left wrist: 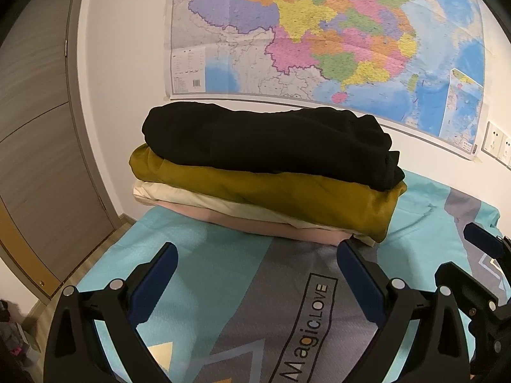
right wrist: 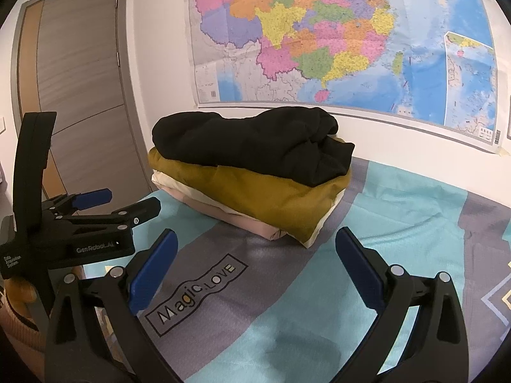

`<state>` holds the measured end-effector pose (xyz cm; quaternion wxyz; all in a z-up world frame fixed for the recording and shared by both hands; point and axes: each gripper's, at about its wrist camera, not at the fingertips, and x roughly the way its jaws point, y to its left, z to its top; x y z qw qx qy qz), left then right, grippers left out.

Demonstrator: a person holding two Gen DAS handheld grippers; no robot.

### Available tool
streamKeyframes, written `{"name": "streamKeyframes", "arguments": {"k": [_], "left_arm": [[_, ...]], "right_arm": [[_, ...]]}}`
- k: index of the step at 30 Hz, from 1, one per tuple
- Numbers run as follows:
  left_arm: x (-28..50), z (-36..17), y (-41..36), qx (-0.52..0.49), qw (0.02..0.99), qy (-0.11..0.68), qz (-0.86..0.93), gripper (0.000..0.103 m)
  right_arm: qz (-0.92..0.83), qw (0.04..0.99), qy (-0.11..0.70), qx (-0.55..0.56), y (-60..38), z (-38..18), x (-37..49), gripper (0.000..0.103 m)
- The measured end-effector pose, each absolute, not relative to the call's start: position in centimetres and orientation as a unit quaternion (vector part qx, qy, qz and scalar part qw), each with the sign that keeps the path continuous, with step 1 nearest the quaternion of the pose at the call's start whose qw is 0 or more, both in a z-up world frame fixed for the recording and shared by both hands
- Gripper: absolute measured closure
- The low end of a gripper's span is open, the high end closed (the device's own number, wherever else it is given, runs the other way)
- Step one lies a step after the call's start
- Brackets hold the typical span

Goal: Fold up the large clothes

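Your left gripper [left wrist: 257,269] & right gripper [right wrist: 255,255] both gape empty, low in frame; folded stack [left wrist: 265,172] sits center.

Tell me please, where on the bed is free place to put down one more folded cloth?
The bed cover is bare in front of the stack of folded clothes, around the "Magic LOVE" print, and to the stack's right, toward the wall with the map. The near strip is crowded by the open left gripper and right gripper.
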<state>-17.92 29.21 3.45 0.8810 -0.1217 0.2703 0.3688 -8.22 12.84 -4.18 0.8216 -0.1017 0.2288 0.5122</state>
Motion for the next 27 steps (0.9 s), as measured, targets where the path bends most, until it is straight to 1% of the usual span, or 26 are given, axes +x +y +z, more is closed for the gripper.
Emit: {"name": "streamKeyframes", "arguments": {"k": [27], "left_arm": [[-18.44, 3.16, 28.25, -0.122, 0.881, 0.273, 0.366, 0.007]], "right_arm": [[0.514, 0.818, 0.235, -0.101, 12.23, -4.72, -8.72, 0.005]]}}
